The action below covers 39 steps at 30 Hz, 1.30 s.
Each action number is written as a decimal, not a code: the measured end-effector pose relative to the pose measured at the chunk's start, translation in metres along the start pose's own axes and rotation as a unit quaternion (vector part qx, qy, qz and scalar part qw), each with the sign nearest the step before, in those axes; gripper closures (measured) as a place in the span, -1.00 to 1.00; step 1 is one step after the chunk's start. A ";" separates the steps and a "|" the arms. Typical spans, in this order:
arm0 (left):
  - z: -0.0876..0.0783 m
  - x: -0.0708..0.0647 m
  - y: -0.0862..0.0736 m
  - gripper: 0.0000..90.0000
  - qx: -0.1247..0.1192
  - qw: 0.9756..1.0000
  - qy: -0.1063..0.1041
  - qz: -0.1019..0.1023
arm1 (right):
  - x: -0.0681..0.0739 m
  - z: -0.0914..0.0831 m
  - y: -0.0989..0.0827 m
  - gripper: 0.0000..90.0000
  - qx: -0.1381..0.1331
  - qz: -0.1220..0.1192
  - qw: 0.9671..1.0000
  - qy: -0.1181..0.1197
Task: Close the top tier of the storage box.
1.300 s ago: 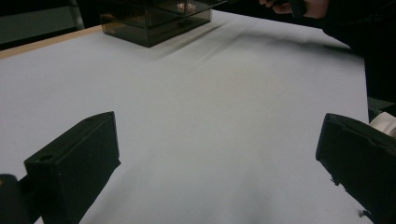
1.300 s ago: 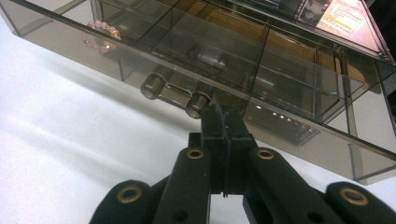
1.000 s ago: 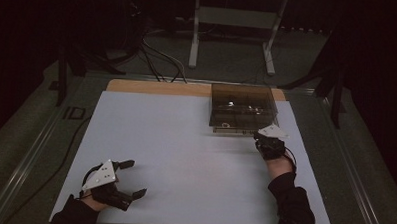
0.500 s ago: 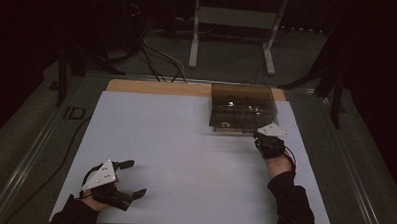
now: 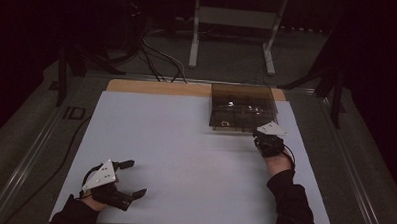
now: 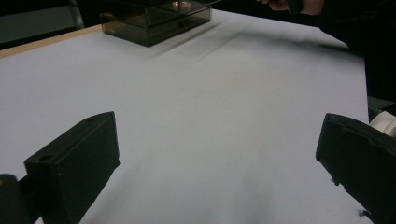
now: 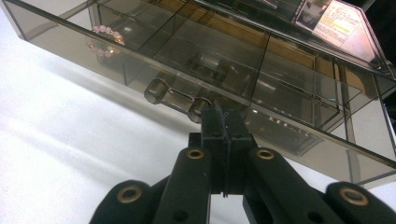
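Right now, box: I see the smoky transparent organiser box (image 5: 242, 107) at the far right of the surface (image 5: 185, 156), its back wall close to the wooden strip (image 5: 157, 87) along the far edge.
Drawer: its front panel carries a clear bar handle (image 7: 180, 99); a pink bead bracelet (image 7: 105, 41) lies in one far compartment behind it.
Right gripper (image 7: 225, 122): my jaws are pressed together, their tips right at the end of the handle; I cannot tell whether they pinch it or only touch it.
Left gripper (image 5: 132, 178): jaws wide apart with nothing between them, low over the near left corner of the surface.
Change: compared with the frames of a second and half a second ago, I find both grippers and the box in the same places; nothing has shifted.
Edges: the box sits just inside the right edge of the surface; my right sleeve (image 5: 291, 200) runs along that side.
Open room: the whole middle and left of the white sheet lies bare between the left gripper and the box, well apart from each other.
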<state>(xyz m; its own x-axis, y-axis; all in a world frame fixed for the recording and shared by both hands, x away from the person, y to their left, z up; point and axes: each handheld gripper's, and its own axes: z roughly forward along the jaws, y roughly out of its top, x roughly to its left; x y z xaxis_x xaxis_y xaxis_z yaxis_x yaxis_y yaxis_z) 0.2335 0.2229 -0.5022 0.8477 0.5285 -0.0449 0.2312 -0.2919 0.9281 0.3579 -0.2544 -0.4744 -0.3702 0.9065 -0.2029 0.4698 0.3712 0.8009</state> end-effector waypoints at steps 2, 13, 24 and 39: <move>0.000 0.000 0.000 -0.98 0.000 1.000 0.000 0.000 | 0.000 0.000 0.000 1.00 0.000 -0.001 1.000 0.000; 0.000 0.000 0.000 -0.98 0.000 1.000 0.000 0.000 | -0.001 0.003 0.003 1.00 -0.001 0.001 1.000 0.000; 0.000 0.000 0.000 -0.98 -0.001 1.000 0.000 -0.001 | -0.004 0.005 0.007 1.00 -0.001 0.004 1.000 -0.005; 0.000 0.000 0.000 -0.98 -0.001 1.000 0.000 -0.001 | -0.005 0.008 0.010 1.00 0.000 0.002 1.000 -0.006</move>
<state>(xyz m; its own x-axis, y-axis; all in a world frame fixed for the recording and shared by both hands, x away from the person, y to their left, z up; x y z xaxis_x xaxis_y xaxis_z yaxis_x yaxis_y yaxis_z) 0.2336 0.2231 -0.5022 0.8477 0.5285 -0.0463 0.2314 -0.2898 0.9287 0.3710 -0.2530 -0.4698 -0.3582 0.9107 -0.2057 0.4721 0.3667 0.8016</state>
